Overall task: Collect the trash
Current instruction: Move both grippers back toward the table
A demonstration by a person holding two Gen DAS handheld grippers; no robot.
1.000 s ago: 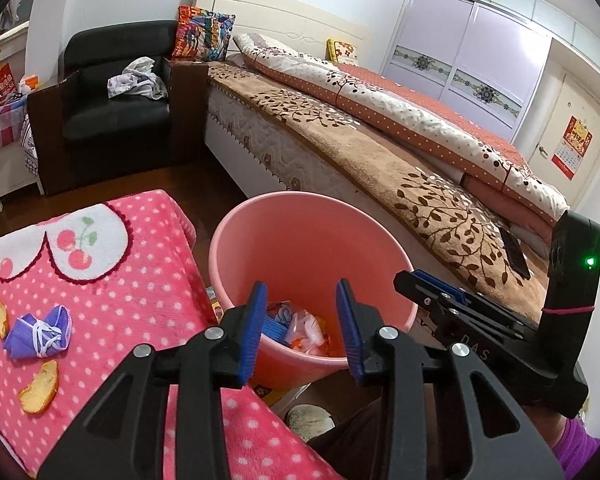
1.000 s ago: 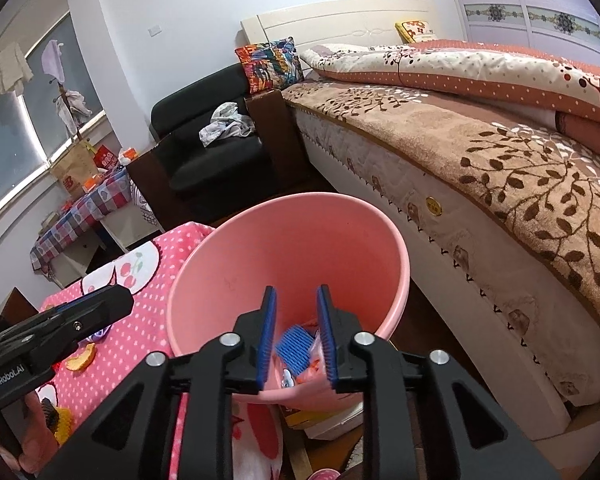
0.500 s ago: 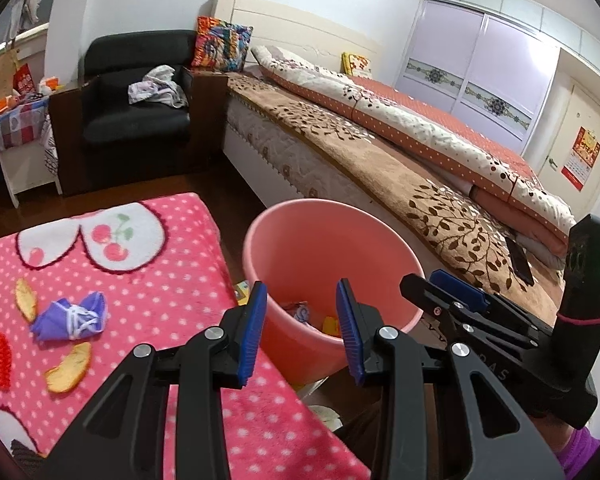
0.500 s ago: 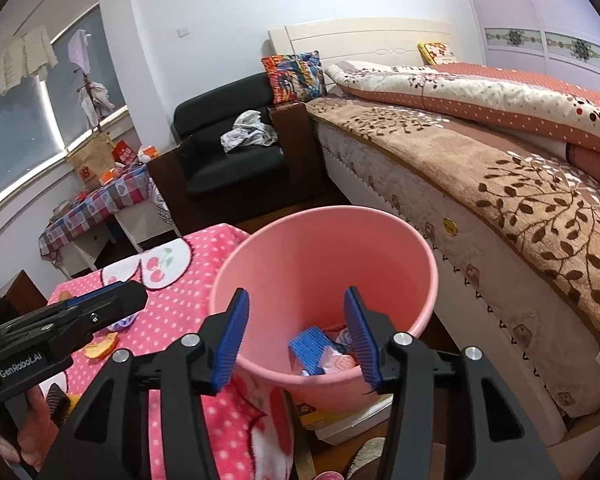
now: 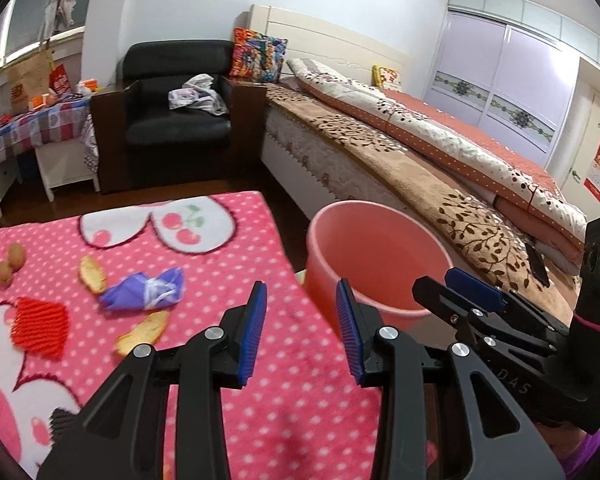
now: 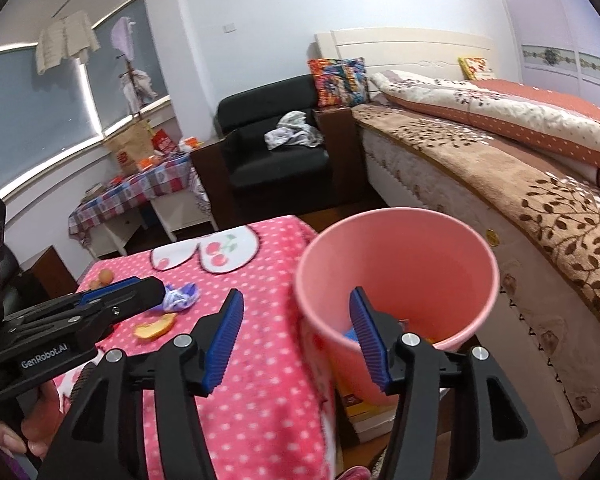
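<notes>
Bright, even room light, perhaps from overhead; fisheye bends the edges, dark vignette corners, blanket [image 5: 260, 360] smeared by motion blur.

A black armchair [image 5: 180, 120] stands against the far wall with crumpled clothes [image 5: 196, 94] on its seat, just beside a long bed [image 5: 400, 152] under a brown leaf-patterned blanket [image 5: 460, 208]. A colourful cushion [image 5: 258, 55] leans at the headboard. A checked-cloth side table [image 6: 140, 192] sits below the window, and lilac wardrobe doors [image 5: 500, 76] fill the right wall.
</notes>
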